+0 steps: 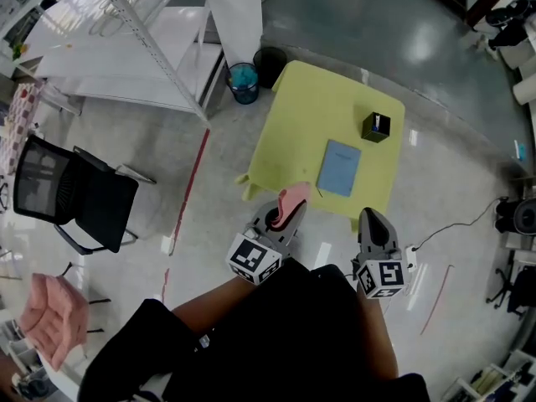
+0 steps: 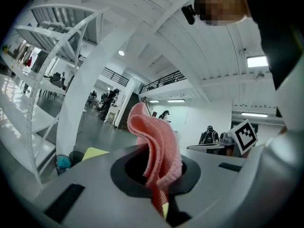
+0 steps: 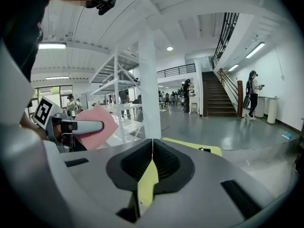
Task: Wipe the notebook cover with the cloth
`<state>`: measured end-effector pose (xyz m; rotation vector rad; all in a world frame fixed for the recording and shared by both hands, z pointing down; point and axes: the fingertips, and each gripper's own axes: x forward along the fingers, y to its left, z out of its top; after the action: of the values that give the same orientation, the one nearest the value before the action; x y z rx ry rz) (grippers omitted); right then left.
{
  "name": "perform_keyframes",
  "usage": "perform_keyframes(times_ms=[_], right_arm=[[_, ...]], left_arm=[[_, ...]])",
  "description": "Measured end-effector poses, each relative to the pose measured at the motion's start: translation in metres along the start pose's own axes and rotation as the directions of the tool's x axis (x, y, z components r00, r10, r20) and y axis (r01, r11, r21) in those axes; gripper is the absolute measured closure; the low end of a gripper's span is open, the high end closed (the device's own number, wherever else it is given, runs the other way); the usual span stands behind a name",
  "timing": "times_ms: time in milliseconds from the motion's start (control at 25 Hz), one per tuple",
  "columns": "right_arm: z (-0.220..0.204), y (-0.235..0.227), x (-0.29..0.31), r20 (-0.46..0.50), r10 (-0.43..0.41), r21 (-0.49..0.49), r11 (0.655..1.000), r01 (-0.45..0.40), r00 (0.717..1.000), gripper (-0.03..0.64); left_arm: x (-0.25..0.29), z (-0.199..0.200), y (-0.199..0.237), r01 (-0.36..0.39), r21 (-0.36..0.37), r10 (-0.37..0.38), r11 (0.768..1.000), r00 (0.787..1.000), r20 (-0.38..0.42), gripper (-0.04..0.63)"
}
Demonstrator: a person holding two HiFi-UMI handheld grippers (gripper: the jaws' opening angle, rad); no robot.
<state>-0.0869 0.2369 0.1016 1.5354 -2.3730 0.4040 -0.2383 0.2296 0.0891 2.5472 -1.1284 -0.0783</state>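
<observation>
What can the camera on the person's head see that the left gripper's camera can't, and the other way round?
Only the head view shows the flat blue notebook and the small black box, apart on the square yellow table. Only the left gripper view shows the left gripper with its jaws shut on the pink woven cloth, and distant people in a hall. Both show that cloth, part of that table and the blue-lined round bin.

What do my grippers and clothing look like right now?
The left gripper and the right gripper both have smooth light-grey bodies with black ribbed pads. Each carries a cube printed with black-and-white square markers. No cables show. The person wears a black top.
</observation>
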Motion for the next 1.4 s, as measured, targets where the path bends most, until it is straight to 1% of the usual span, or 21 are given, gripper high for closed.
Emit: perform_keyframes(times_ms=[80,160,360,560,680,760,880,1000,1120,1200,1280,1320,1400], right_arm=[[0.004,-0.008,0.012,-0.001,-0.023,0.019,1.000,0.023,1.000,0.585],[0.005,-0.015,0.020,-0.010,-0.038,0.029,0.999,0.038,0.999,0.584],[0.004,-0.035,0.039,-0.028,-0.049,0.044,0.998,0.050,0.998,0.584],[0.004,-0.062,0.059,-0.017,-0.032,0.034,0.999,0.033,0.999,0.584],[0.005,-0.084,0.075,-0.003,0.000,0.044,0.999,0.000,1.000,0.584],[0.009,-0.101,0.087,0.004,0.021,0.058,0.998,-0.021,1.000,0.584],[0.011,-0.126,0.108,0.017,0.046,0.076,0.996,-0.048,0.999,0.584],[0.004,-0.154,0.129,0.014,0.054,0.098,0.994,-0.055,0.998,0.584],[-0.002,-0.183,0.148,0.019,0.066,0.089,0.994,-0.067,0.998,0.584],[-0.008,-0.197,0.164,0.015,0.099,0.082,0.992,-0.100,0.995,0.586],[-0.014,-0.202,0.177,0.004,0.145,0.062,0.987,-0.145,0.989,0.586],[-0.016,-0.202,0.182,-0.001,0.167,0.047,0.985,-0.167,0.986,0.586],[-0.022,-0.204,0.195,-0.010,0.197,0.028,0.980,-0.196,0.980,0.586]], left_arm=[[0.011,0.001,0.015,-0.001,-0.015,0.001,1.000,1.000,-0.015,0.572],[0.022,-0.001,0.026,-0.009,-0.013,0.008,1.000,0.999,-0.036,0.572],[0.049,-0.017,0.043,-0.036,-0.026,0.033,0.999,0.994,-0.107,0.572],[0.080,-0.032,0.045,-0.043,-0.034,0.037,0.999,0.987,-0.154,0.572],[0.109,-0.033,0.047,-0.065,-0.052,0.056,0.997,0.984,-0.166,0.572],[0.132,-0.032,0.048,-0.089,-0.051,0.079,0.995,0.981,-0.175,0.572],[0.166,-0.040,0.053,-0.119,-0.024,0.111,0.993,0.972,-0.208,0.572],[0.198,-0.059,0.062,-0.141,-0.002,0.136,0.990,0.959,-0.250,0.572],[0.228,-0.076,0.074,-0.164,0.015,0.161,0.986,0.946,-0.280,0.572],[0.246,-0.087,0.082,-0.168,0.056,0.177,0.984,0.939,-0.296,0.572],[0.258,-0.099,0.088,-0.170,0.126,0.201,0.977,0.932,-0.302,0.572],[0.262,-0.105,0.091,-0.178,0.142,0.214,0.974,0.928,-0.304,0.572],[0.270,-0.122,0.104,-0.207,0.133,0.239,0.969,0.919,-0.313,0.572]])
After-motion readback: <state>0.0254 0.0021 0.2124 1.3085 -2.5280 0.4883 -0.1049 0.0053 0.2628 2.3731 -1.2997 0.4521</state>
